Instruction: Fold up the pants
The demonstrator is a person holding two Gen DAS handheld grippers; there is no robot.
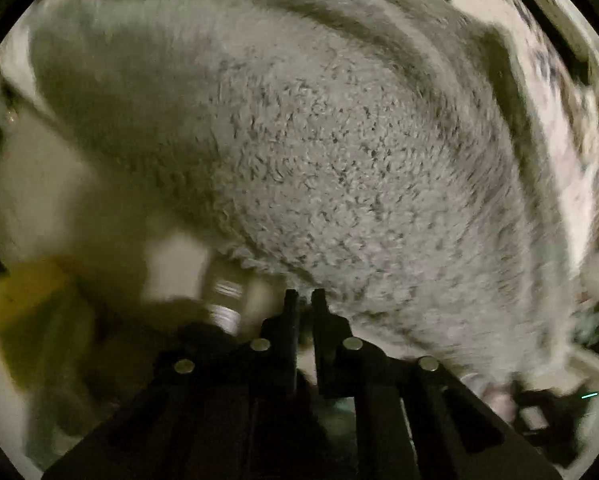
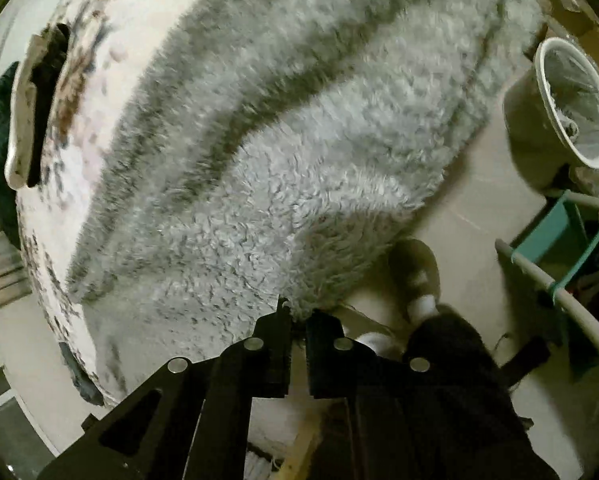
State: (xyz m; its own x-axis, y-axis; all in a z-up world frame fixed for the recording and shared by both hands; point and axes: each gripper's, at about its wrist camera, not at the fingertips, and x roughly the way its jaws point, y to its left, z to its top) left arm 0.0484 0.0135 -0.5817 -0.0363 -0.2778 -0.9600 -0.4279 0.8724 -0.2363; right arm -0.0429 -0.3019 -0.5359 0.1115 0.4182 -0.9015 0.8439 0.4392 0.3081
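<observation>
2 black grippers show, each at the bottom centre of its own wrist view, both pointing steeply down. The left gripper [image 1: 305,294] has its jaws drawn narrow, nipping the near edge of the grey fleece pants [image 1: 319,152]; the fabric fills most of that frame, curving from the upper left down to the lower right. The view is blurred toward its edges. A yellowish shape [image 1: 23,300] sits at the lower left, too smeared to name.

The right gripper [image 2: 297,308] is likewise pinched nearly closed, with a tuft of the pants' edge caught between its tips. In this view the pants [image 2: 299,152] spread from the bottom centre to the top right, with a darker fold running diagonally through them. They lie on a white speckled surface [image 2: 111,40], visible along the left. At the right, on the pale floor, stand a white-rimmed bin [image 2: 571,100] and a teal rack [image 2: 559,240]. A shoe [image 2: 415,268] and a dark trouser leg [image 2: 451,356] of the person appear lower right.
</observation>
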